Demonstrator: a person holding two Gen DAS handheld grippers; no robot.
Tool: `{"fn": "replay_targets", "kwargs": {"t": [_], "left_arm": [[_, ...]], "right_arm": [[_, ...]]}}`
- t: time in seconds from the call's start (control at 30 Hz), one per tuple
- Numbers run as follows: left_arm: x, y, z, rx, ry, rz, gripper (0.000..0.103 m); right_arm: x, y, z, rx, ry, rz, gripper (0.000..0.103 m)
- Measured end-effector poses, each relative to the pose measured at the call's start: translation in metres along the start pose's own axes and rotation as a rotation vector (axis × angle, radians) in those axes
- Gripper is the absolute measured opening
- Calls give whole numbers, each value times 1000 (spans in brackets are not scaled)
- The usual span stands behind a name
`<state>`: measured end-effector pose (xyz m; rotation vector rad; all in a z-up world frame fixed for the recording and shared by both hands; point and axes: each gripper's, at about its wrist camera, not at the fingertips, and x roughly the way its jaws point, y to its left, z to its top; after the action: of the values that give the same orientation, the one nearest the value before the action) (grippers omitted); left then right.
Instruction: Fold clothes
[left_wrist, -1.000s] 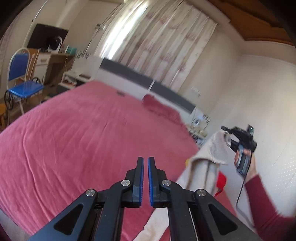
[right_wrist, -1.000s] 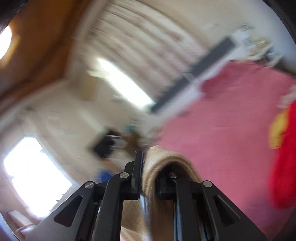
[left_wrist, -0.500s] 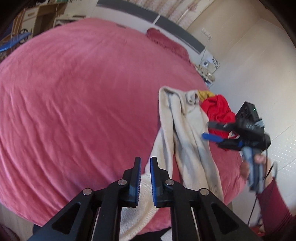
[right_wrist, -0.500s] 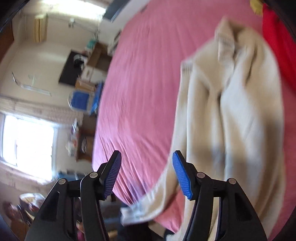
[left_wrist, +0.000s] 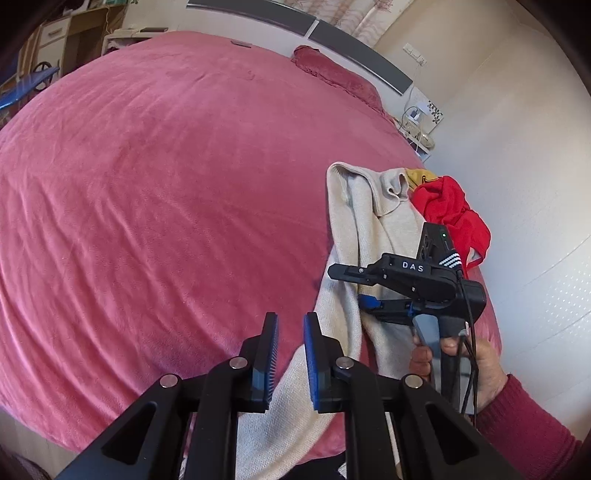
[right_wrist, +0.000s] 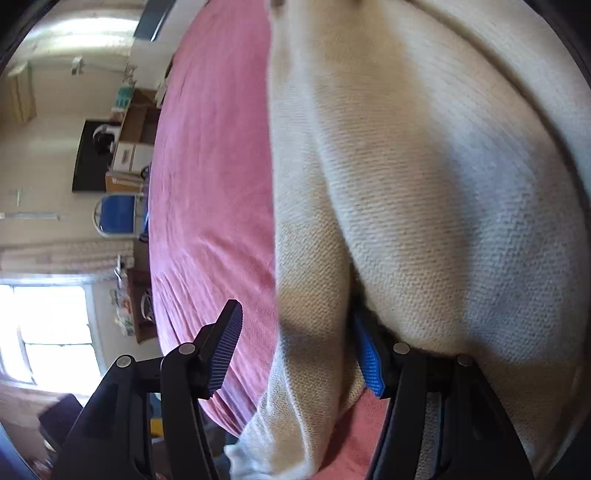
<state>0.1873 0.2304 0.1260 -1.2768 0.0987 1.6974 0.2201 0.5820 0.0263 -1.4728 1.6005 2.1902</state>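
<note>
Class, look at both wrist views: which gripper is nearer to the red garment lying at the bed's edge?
Right. The right gripper hangs open over the beige sweater, just short of the red garment. The left gripper sits farther back, with the sweater between it and the garment.

Both grippers are black plastic with ribbed blue pads and silver screws. The left gripper (left_wrist: 290, 354) fills the lower frame. The right gripper (left_wrist: 351, 286), at centre right, carries white letters "DAS", a black cable and a grey trigger. A dark red knitted sleeve (left_wrist: 524, 421) covers the arm at lower right.
</note>
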Motion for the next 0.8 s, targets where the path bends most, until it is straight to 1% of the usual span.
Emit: {"fn": "replay_targets", "kwargs": {"t": [0.03, 0.07, 0.1, 0.17, 0.23, 0.3, 0.33, 0.37, 0.43, 0.47, 0.5, 0.53, 0.57, 0.63, 0.67, 0.73, 0.8], "left_arm": [[2, 1, 3, -4, 7, -5, 13], [3, 1, 5, -1, 9, -6, 14], [4, 1, 8, 4, 8, -3, 14], [6, 0, 13, 14, 5, -6, 14], [7, -1, 24, 20, 0, -31, 14], [10, -5, 41, 54, 4, -48, 15], [12, -7, 52, 73, 5, -63, 16], [17, -7, 63, 78, 21, -94, 19], [27, -5, 84, 82, 50, -156, 23], [34, -5, 93, 92, 81, -190, 27], [42, -3, 101, 96, 109, -217, 28], [49, -2, 107, 102, 123, -222, 29], [58, -3, 112, 129, 153, -225, 32], [74, -8, 119, 177, 198, -209, 32], [81, -12, 120, 191, 220, -228, 33], [98, -20, 122, 220, 289, -272, 35], [118, -25, 123, 237, 336, -264, 37]], "right_arm": [[-1, 3, -2, -8, 4, -13, 57], [-2, 6, -5, -25, 9, -31, 6], [-4, 9, -8, -43, 14, -48, 7], [-9, 13, -16, -75, -8, -53, 7], [-14, 24, -28, -125, -43, -16, 7], [-21, 42, -42, -220, -64, 9, 7], [-23, 52, -48, -263, -72, 24, 7], [-23, 63, -53, -302, -78, 41, 7], [-22, 83, -61, -376, -88, 68, 7], [-19, 91, -64, -409, -83, 62, 7], [-15, 95, -66, -425, -76, 55, 7], [-11, 97, -67, -428, -72, 52, 7], [-6, 98, -67, -430, -67, 49, 7], [2, 100, -69, -435, -58, 42, 7], [7, 101, -70, -437, -54, 39, 7], [15, 103, -71, -442, -44, 33, 7], [26, 109, -71, -450, -40, 24, 7]]}}
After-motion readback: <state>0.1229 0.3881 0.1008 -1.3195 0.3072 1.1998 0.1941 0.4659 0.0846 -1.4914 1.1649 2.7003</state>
